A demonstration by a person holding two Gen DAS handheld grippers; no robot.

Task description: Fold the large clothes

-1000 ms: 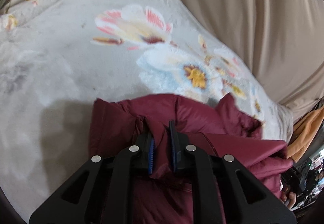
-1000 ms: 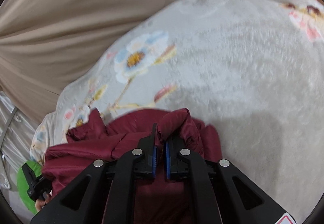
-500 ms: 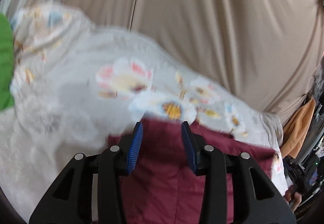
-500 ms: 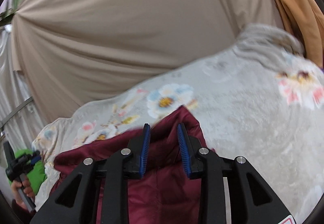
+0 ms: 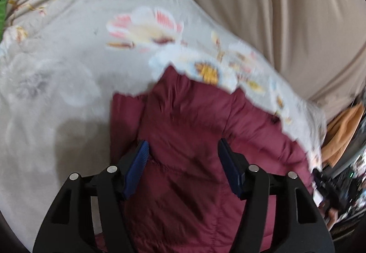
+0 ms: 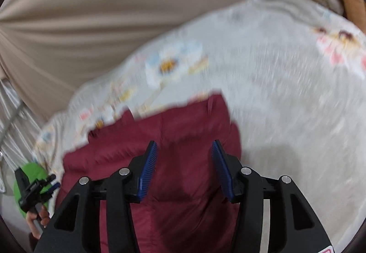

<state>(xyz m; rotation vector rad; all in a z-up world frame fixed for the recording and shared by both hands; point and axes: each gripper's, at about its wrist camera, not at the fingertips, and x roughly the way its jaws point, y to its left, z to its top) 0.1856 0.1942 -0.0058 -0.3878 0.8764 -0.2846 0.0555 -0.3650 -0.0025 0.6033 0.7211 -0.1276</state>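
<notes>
Both grippers, left (image 5: 183, 168) and right (image 6: 184, 169), had just been opened and were empty above the maroon jacket (image 5: 187, 138), laid on the floral blanket (image 5: 68, 47). Clean withdrawal was advised, so the fold would be left undisturbed.

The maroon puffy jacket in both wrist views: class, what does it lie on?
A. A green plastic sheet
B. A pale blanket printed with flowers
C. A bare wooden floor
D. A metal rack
B: the maroon puffy jacket lies spread on a pale blanket printed with flowers, whose flower print shows just past the jacket's far edge in both views.
</notes>
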